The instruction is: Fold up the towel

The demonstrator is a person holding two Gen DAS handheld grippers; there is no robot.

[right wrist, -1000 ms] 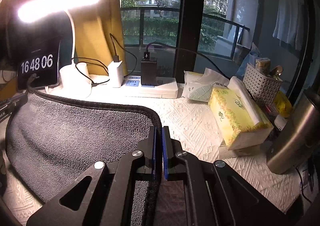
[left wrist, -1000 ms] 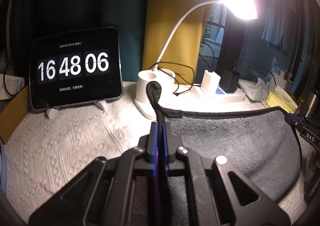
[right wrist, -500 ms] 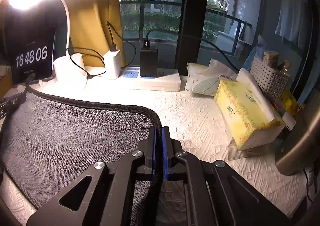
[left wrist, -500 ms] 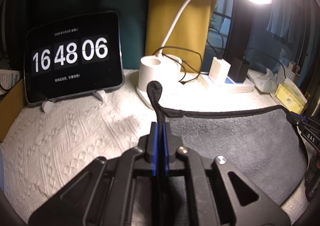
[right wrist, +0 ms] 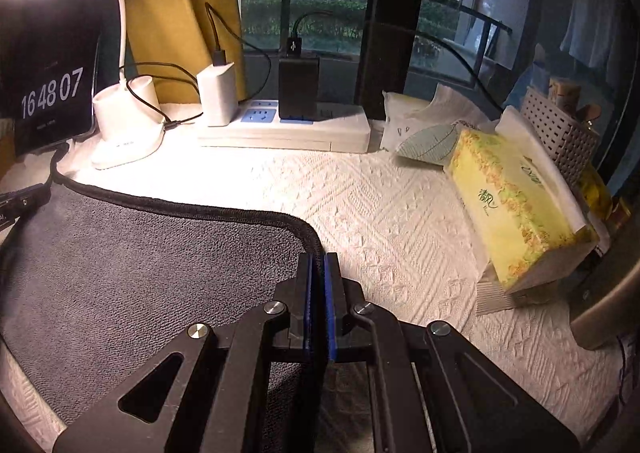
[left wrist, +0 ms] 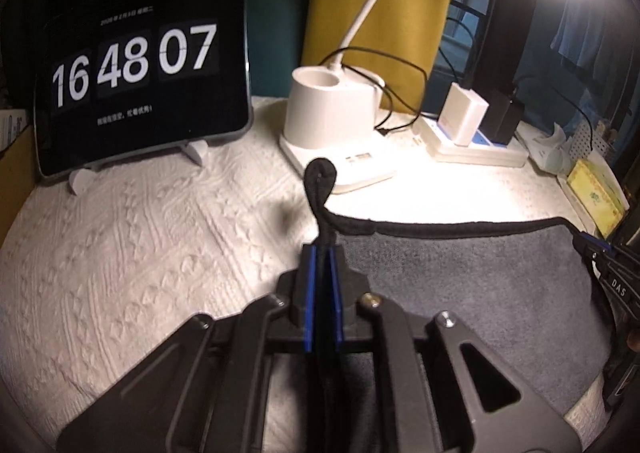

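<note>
A dark grey towel with a black hem is stretched between my two grippers above a white textured table cover. My left gripper is shut on the towel's left corner, whose black hem loop sticks up past the tips. My right gripper is shut on the towel's right corner. The right gripper shows at the right edge of the left wrist view. The left gripper shows at the left edge of the right wrist view.
A tablet clock stands at the back left. A white lamp base, power strip with chargers, tissue packs, a white basket and a metal flask line the back and right.
Both grippers have moved forward toward the back of the table and lower, carrying the towel edge with them. The clock ticked from 06 to 07.
</note>
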